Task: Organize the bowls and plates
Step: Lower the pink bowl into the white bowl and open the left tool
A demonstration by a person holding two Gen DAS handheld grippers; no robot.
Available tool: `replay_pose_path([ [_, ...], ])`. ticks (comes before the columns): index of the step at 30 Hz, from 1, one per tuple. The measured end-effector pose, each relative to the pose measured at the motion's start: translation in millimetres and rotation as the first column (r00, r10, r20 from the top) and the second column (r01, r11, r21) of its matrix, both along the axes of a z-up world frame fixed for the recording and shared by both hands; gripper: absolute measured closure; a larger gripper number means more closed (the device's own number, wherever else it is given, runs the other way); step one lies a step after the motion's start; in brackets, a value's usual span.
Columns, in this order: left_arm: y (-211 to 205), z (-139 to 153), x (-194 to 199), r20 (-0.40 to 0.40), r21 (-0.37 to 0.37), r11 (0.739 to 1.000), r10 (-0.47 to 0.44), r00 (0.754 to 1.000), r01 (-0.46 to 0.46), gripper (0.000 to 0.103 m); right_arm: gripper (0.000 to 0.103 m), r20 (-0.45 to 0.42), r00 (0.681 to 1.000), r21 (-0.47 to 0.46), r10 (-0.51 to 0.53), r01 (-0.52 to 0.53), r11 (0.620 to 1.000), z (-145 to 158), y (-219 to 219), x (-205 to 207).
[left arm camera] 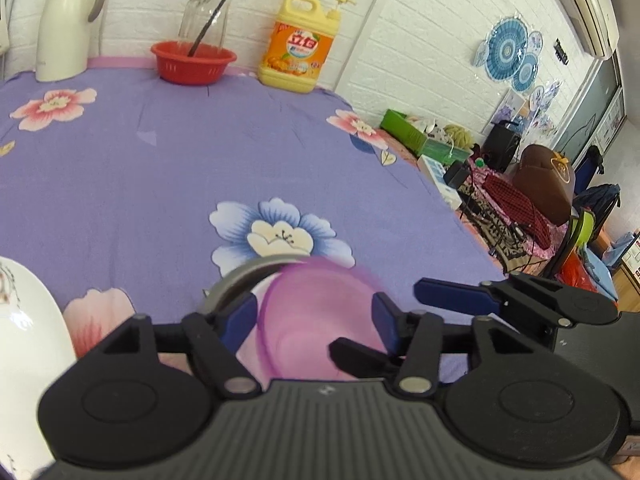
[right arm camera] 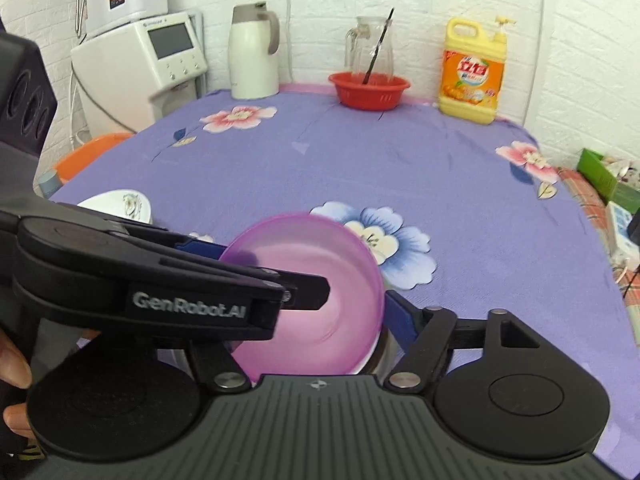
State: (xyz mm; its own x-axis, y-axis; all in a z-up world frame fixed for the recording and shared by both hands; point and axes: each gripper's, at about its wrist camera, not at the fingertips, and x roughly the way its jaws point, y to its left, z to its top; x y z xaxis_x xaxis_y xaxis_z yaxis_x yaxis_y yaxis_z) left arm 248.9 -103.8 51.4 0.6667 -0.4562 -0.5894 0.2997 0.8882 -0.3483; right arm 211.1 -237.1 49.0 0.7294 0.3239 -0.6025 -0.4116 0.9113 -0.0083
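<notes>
A see-through pink bowl (left arm camera: 312, 328) (right arm camera: 320, 300), blurred, lies in a steel bowl (left arm camera: 240, 276) (right arm camera: 382, 354) on the purple flowered tablecloth (left arm camera: 160, 168), right in front of both grippers. My left gripper (left arm camera: 312, 308) (right arm camera: 276, 266) is open. One finger is outside the pink rim and the other over the bowl's inside, with a gap at the rim. My right gripper (right arm camera: 318, 300) (left arm camera: 374, 318) stands wide and open around the bowls. Its left finger is hidden behind the left gripper. A white patterned plate (left arm camera: 28, 320) (right arm camera: 120, 204) sits to the left.
At the back wall stand a white kettle (left arm camera: 68, 20), a glass jug (left arm camera: 204, 12), a red basket (left arm camera: 192, 64) and a yellow detergent bottle (left arm camera: 296, 48). A water machine (right arm camera: 136, 60) is off the table's left. Clutter lies past the right edge (left arm camera: 440, 168).
</notes>
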Motion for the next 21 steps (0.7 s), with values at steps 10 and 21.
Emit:
replay_pose_path([
  [10, 34, 7, -20, 0.078, -0.048, 0.988, 0.151, 0.985, -0.148, 0.029, 0.000, 0.075, 0.970, 0.164, -0.231, 0.216, 0.963, 0, -37, -28],
  [21, 34, -17, -8, -0.006, -0.010, 0.992, 0.127, 0.992, -0.127, 0.029, 0.000, -0.049, 0.962, 0.223, -0.269, 0.273, 0.936, -25, -44, -11],
])
